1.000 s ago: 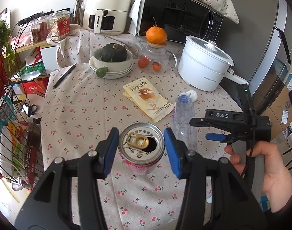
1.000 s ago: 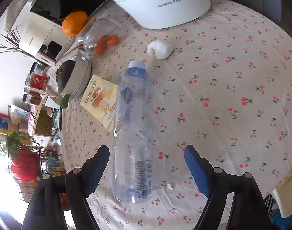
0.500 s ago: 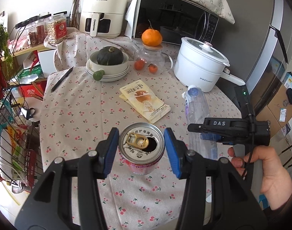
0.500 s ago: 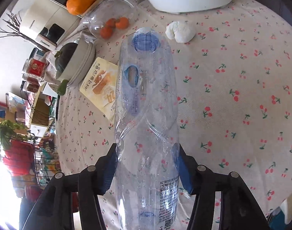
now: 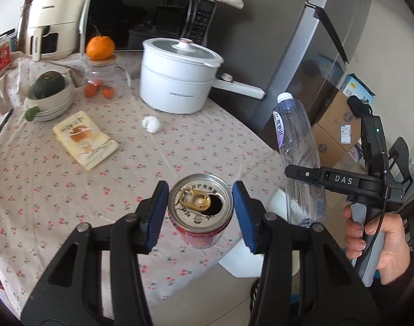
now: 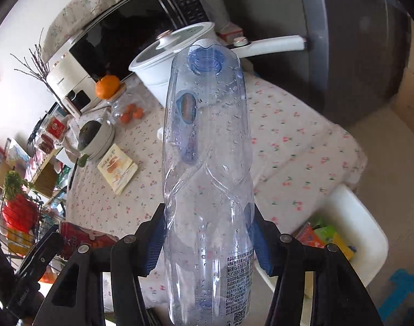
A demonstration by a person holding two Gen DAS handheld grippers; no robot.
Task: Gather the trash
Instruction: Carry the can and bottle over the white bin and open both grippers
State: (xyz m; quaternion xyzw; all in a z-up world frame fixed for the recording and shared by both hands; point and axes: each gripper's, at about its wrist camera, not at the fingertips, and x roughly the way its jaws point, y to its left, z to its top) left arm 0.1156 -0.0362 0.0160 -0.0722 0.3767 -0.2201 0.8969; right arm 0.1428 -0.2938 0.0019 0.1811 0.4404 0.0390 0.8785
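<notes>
In the left wrist view the left gripper [image 5: 200, 209] is clenched on an opened drink can [image 5: 201, 210] at the lower middle of the frame, its blue pads pressed to the can's sides, the can upright with its gold tab and open mouth facing the camera. The can hangs above the near edge of the table [image 5: 44, 190] with its cherry-print cloth. At the right of that frame the right gripper [image 5: 302, 172], held in a hand [image 5: 375, 241], grasps a clear plastic bottle [image 5: 296, 157] that stands almost upright, cap up, off the table's right edge. The right wrist view shows the same bottle [image 6: 207, 163] filling the middle of the frame, squeezed between the blue pads of the right gripper [image 6: 205, 240], droplets inside and its wall dented. Left on the table are a crumpled white tissue [image 5: 151, 124] near the middle and yellow snack packets [image 5: 83, 140] at the left. Behind them stand a white pot [image 5: 179, 78], a glass jar [image 5: 103, 81] topped by an orange [image 5: 100, 47], and a bowl [image 5: 52, 103] holding a dark green squash. At the lower right of the right wrist view a white bin [image 6: 356, 217] holds colourful wrappers.
</notes>
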